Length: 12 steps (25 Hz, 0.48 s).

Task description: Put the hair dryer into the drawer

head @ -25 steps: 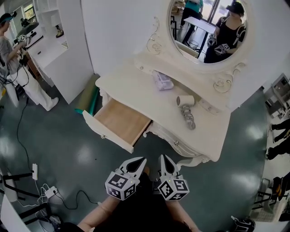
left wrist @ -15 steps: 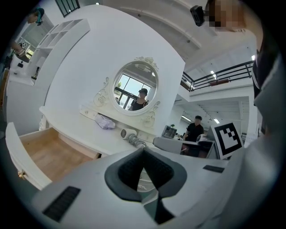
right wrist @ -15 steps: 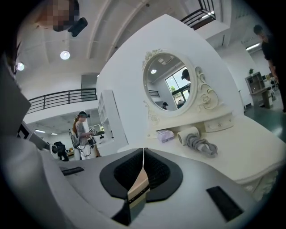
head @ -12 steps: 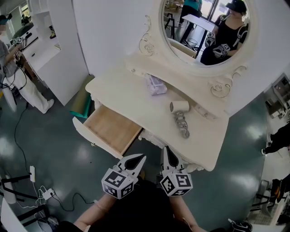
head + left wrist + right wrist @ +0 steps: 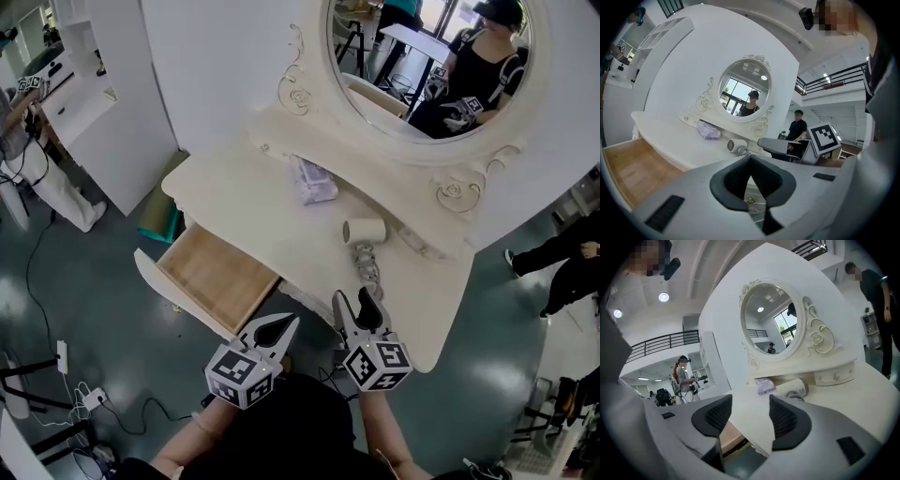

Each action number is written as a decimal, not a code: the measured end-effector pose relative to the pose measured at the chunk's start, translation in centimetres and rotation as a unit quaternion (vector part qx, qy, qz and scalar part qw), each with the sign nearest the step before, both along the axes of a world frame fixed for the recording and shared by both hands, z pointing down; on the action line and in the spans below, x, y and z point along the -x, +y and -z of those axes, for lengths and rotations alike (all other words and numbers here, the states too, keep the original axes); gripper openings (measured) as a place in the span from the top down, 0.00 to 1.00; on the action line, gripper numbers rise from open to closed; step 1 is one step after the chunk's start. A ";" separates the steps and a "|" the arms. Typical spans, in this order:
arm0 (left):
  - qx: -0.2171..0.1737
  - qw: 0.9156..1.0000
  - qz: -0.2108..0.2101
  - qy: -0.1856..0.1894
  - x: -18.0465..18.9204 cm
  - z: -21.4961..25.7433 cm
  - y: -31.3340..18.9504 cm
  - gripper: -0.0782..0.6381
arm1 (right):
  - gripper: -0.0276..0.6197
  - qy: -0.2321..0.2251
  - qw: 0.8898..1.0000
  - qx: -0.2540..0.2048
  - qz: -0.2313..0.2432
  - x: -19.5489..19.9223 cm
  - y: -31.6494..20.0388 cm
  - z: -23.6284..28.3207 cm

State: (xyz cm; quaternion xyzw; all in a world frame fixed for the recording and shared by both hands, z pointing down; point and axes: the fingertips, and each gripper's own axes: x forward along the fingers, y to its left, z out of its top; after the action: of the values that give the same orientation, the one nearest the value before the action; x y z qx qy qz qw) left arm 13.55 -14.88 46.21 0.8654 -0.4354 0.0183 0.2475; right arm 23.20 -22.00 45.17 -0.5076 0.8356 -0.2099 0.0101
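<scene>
The white hair dryer (image 5: 364,231) lies on the cream dressing table (image 5: 248,202) below the mirror, its handle and cord trailing toward the front edge. It also shows in the left gripper view (image 5: 736,146) and the right gripper view (image 5: 791,387). The wooden drawer (image 5: 214,277) stands pulled out at the table's left front, nothing in it. My left gripper (image 5: 286,324) is shut and holds nothing, just off the drawer's right corner. My right gripper (image 5: 357,304) is at the table's front edge, short of the dryer; its jaws have just been opening and nothing is between them.
A pale purple pouch (image 5: 312,181) lies on the tabletop left of the dryer. The oval mirror (image 5: 422,66) rises behind. A white cabinet (image 5: 103,103) and a person (image 5: 23,159) are at far left. Cables (image 5: 84,398) lie on the floor.
Both grippers have moved forward toward the dressing table, which now sits closer in view. The right gripper's jaws have gone from shut to open. The left stays shut.
</scene>
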 end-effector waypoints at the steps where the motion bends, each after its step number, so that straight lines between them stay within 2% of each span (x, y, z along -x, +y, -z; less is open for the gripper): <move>1: 0.005 1.000 -0.001 0.000 -0.1 -0.1 -0.3 0.86 | 0.56 0.004 1.000 0.012 0.002 -0.3 -0.7 -0.2; 3: 0.013 1.000 -0.005 0.000 -0.4 -0.3 -0.8 0.86 | 0.43 0.019 0.999 0.030 0.003 -0.8 -1.9 -0.4; 4: 0.017 1.000 -0.006 0.001 -0.4 -0.3 -1.0 0.86 | 0.40 0.027 0.999 0.035 0.004 -1.0 -2.4 -0.4; 9: 0.036 0.999 -0.014 0.018 -0.8 -0.3 -2.1 0.86 | 0.37 0.035 0.997 0.075 -0.001 -2.6 -4.5 -1.0; 12: 0.049 0.998 -0.020 0.024 -1.0 -0.5 -2.7 0.86 | 0.36 0.063 0.994 0.086 0.005 -3.2 -5.8 -1.2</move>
State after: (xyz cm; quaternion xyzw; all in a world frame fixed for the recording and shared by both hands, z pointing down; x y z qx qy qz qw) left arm 14.52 -17.61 46.75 0.8611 -0.4106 0.0239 0.2990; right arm 26.44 -27.78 46.41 -0.5143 0.8163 -0.2483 -0.0870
